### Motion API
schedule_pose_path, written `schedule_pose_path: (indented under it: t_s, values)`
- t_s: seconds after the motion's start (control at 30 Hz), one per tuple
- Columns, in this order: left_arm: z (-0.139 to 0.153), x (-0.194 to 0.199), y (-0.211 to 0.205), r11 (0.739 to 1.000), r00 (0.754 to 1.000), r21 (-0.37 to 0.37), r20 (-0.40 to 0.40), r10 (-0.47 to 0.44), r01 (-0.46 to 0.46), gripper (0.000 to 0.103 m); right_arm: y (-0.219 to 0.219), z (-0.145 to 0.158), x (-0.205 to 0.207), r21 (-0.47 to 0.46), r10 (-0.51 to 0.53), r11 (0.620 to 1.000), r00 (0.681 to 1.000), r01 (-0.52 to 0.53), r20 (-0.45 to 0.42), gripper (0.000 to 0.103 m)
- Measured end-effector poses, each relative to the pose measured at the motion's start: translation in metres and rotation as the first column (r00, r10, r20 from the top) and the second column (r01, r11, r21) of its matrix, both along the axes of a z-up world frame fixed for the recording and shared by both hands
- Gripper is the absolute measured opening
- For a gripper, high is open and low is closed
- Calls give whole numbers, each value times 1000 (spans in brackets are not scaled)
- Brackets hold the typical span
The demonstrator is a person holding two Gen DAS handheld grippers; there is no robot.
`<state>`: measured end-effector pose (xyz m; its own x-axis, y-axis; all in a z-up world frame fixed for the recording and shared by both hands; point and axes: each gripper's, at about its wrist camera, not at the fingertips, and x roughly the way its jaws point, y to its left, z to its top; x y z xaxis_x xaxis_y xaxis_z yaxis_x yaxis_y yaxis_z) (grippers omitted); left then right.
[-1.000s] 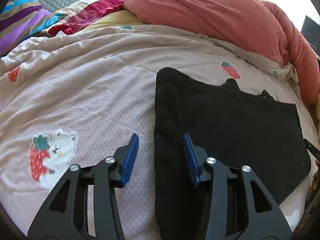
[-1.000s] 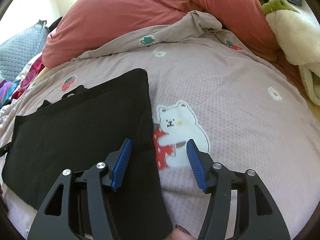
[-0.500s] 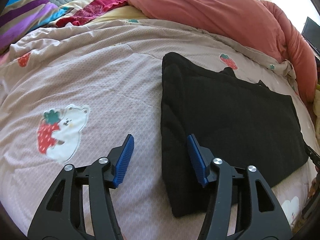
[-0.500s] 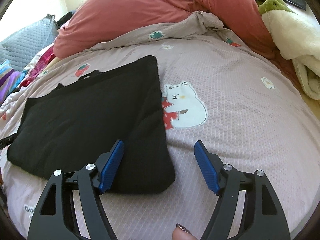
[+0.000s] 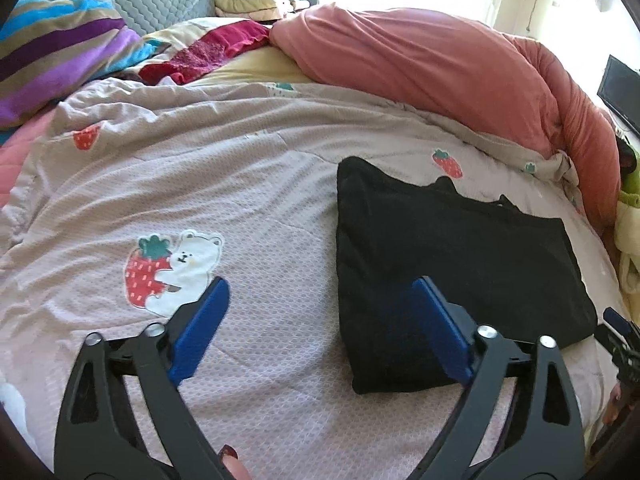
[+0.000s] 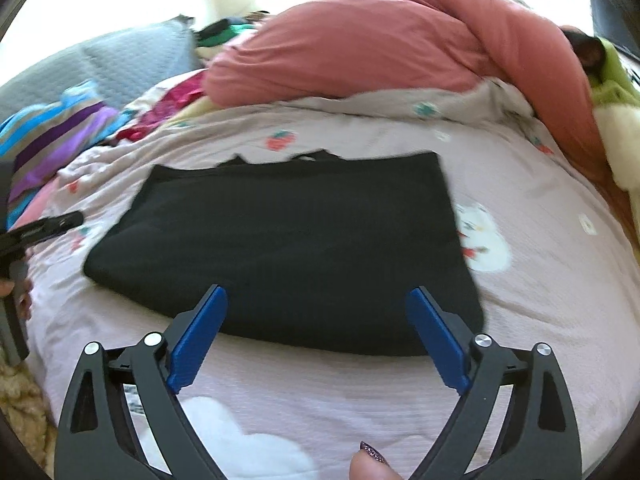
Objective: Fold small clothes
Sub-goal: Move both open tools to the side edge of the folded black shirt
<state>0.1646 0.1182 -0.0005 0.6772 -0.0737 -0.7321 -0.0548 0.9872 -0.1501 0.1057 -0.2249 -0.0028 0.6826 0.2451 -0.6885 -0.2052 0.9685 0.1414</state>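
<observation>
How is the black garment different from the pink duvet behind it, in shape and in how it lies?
The black garment lies flat, a neat folded rectangle; the pink duvet is bunched into a tall heap. The black garment is near the open right gripper; the pink duvet is far behind. Both rest on the strawberry-print bed cover.

The black garment (image 5: 448, 256) is matt, soft knit cloth; the bedspread (image 5: 248, 184) is dimpled woven cloth; the fingers (image 5: 200, 330) look smooth plastic.
</observation>
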Motion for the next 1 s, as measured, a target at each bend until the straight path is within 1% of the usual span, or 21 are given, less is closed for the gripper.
schedule_pose_path:
  t_s: [0.03,0.17,0.33,0.5,0.63,0.8,1.0]
  values:
    - [2,-1,2,1000,1000,1,7,7,-7,93,7,2,-1,-4,16,1000,1000,-16,8,94]
    - [6,-2,11,1000,999,-1,19,31,-31,93,42,9,-4,-36,105,994,994,-104,42,95]
    - [5,0,19,998,998,-2,8,56,-56,93,82,8,-5,-48,208,977,977,-206,43,95]
    - [5,3,25,997,997,1,4,78,-78,93,125,5,-10,-110,308,948,949,-300,65,95]
    - [2,8,30,995,995,6,-6,97,-97,93,158,-3,-8,-166,390,911,919,-378,51,95]
    - [-1,15,33,994,994,13,-13,106,-106,93,182,-13,-7,-227,437,881,898,-416,51,95]
    - [-7,27,31,994,994,28,-35,103,-102,93,195,-24,1,-270,449,864,893,-424,33,95]
